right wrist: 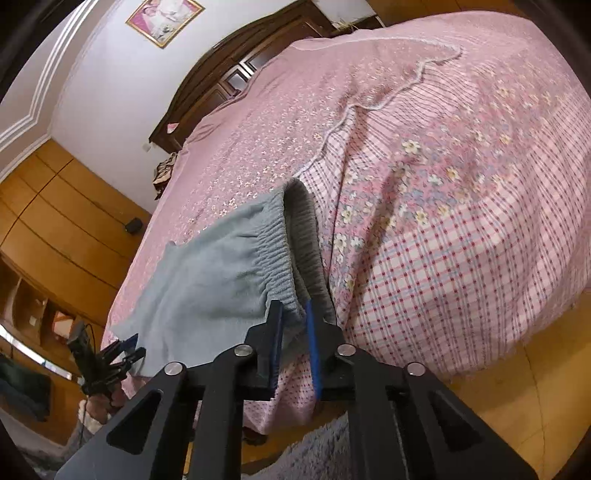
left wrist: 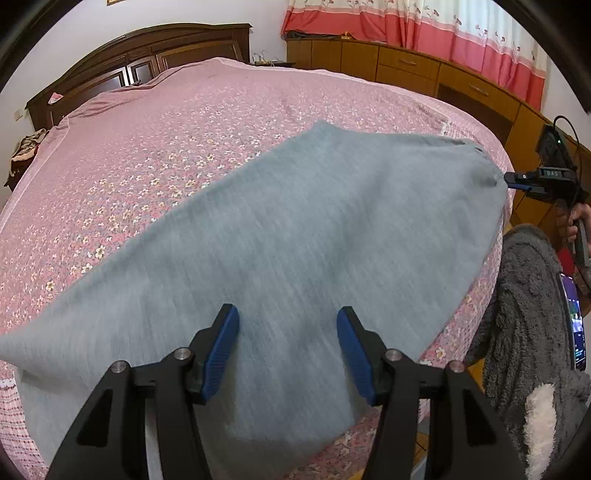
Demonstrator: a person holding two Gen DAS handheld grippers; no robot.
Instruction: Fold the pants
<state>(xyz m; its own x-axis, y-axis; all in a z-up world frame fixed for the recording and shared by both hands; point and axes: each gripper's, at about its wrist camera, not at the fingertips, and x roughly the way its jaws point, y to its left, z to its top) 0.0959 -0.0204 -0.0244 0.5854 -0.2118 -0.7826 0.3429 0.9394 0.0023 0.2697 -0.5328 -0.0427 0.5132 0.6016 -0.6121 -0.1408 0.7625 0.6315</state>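
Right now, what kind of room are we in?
Most likely a home bedroom: a large bed under a pink floral cover, a dark wooden headboard, and wooden cabinets below red curtains.

So the pants (left wrist: 280, 236) are spread across the near corner of the bed (left wrist: 155, 140), waistband (right wrist: 275, 254) at the bed's edge on the right. The headboard (left wrist: 140, 59) is at the far end, with a cabinet (left wrist: 406, 66) along the wall behind the bed on the right. The left tool (left wrist: 287, 347) sits over the near end of the pants, and the right tool (right wrist: 295, 325) is at the waistband.
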